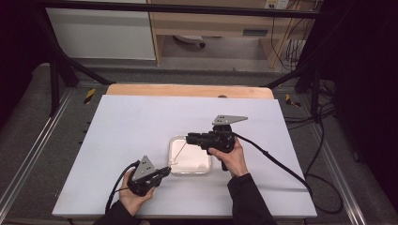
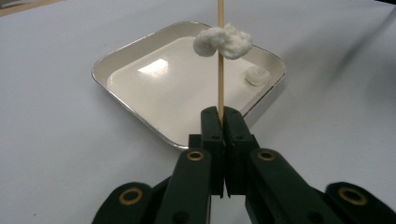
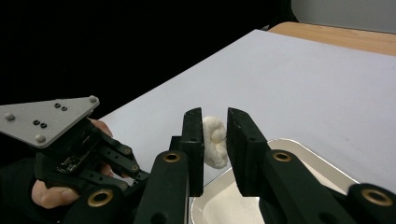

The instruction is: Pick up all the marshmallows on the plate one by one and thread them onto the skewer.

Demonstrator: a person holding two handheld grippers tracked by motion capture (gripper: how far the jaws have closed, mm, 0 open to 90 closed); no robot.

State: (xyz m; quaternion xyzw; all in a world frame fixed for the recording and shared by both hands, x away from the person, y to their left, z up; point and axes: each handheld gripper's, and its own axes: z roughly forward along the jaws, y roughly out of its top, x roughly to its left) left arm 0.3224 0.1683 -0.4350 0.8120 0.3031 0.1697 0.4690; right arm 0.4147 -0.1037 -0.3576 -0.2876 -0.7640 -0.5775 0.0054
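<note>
While skewered — lumpy white puff (image 2: pixel 223 41) between right jaws, stick (image 2: pixel 220 70) in left.

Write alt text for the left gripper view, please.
Two black jaws of the left gripper clamp a thin wooden skewer threaded through a white fluffy lump, above a shallow square metal tray holding another small white lump on a white table.
</note>
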